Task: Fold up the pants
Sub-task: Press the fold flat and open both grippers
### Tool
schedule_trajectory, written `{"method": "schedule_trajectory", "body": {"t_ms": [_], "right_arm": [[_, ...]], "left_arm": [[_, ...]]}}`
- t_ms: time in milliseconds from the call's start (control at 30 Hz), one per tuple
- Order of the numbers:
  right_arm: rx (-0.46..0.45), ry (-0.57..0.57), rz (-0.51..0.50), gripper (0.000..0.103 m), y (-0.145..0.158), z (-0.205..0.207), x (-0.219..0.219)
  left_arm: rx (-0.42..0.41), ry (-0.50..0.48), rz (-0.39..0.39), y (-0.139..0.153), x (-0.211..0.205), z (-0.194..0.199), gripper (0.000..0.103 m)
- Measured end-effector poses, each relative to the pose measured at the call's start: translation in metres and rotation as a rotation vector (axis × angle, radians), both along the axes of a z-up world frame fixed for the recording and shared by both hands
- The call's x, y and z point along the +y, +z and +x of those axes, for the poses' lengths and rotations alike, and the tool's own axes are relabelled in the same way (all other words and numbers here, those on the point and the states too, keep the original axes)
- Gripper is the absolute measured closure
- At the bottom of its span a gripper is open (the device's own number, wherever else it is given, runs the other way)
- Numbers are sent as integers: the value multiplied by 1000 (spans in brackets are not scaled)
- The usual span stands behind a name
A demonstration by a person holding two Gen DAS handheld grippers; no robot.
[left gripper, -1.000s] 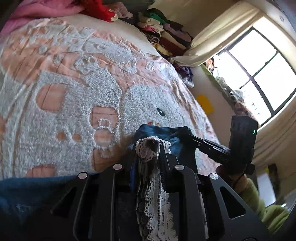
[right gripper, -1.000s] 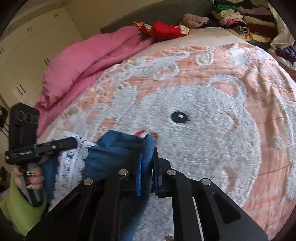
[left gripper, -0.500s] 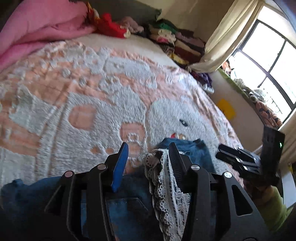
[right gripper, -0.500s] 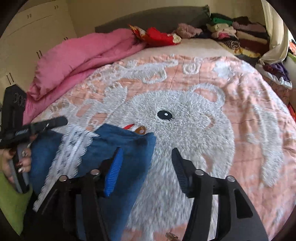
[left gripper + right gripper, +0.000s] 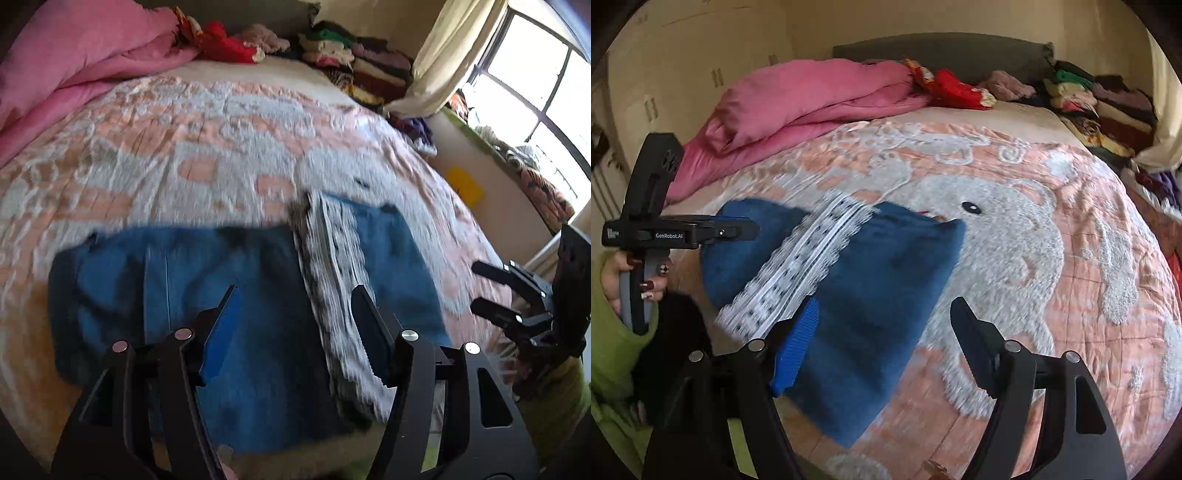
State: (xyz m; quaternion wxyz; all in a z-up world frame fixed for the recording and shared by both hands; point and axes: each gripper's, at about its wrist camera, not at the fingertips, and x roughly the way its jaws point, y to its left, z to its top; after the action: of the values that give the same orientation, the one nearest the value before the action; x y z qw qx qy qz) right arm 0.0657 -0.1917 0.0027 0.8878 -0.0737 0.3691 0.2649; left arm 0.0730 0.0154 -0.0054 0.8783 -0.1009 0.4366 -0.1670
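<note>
Blue denim pants [image 5: 229,314] with a white lace stripe [image 5: 332,280] lie folded on the bedspread. My left gripper [image 5: 295,291] hovers over them, jaws opening, no cloth pinched between the pads. In the right wrist view the pants [image 5: 879,280] and lace stripe [image 5: 798,266] sit left of centre. My right gripper [image 5: 884,304] hangs above their near edge, jaws opening wide, gripping nothing. The right gripper [image 5: 480,286] also shows at the right edge of the left wrist view. The left gripper [image 5: 738,229] appears side-on at the left, held by a hand [image 5: 635,273] in a green sleeve.
The pink and white bedspread [image 5: 1015,240] carries a bear pattern. A pink duvet [image 5: 798,99] is bunched at the far left, with red cloth [image 5: 953,88] beside it. Stacked folded clothes [image 5: 1108,107] stand at the far right. A curtain [image 5: 443,55] and window [image 5: 535,92] are beyond the bed's right side.
Both grippers were shut on the pants' edge, then opened and let it go. Both have drawn back and risen, and the pants now lie spread on the bed.
</note>
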Motion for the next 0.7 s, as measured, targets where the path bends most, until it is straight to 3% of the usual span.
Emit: {"method": "schedule_trajectory", "body": {"t_ms": [67,133,200,333,367,433,533,567,600,633,700], "right_arm": [[12,27,2,31,-4,-8,3],[33,63,-1,39,-10,-14,8],[44,98,-11,49,-16,-21,13],[65,138,-12,52,-26,-27,23],[68,142,-10,52,-27,-28,25],[85,143,-3,52,-31,-28,27],[96,146,2,52,-36,-29,27],[99,144,0,52,-38,-29,27],[102,144,-1,51,-39,-30,26],[108,138,-6,51,-42,-30,25],[108,130,-18,51,-43,-31,23]], "left_arm": [[29,-11,-17,-3,2,-13,61],[55,-27,-51,-6,2,-22,73],[79,-43,-83,-6,-1,-33,73],[127,-74,-148,-9,-10,-46,73],[142,-73,-148,-11,-14,-46,73],[175,-62,-139,-18,-19,-45,51],[236,-61,-152,-34,-30,-38,49],[244,-58,-141,-39,-35,-36,53],[249,-48,-113,-45,-40,-35,77],[255,-46,-95,-49,-43,-34,87],[238,-48,-67,-47,-44,-37,90]]}}
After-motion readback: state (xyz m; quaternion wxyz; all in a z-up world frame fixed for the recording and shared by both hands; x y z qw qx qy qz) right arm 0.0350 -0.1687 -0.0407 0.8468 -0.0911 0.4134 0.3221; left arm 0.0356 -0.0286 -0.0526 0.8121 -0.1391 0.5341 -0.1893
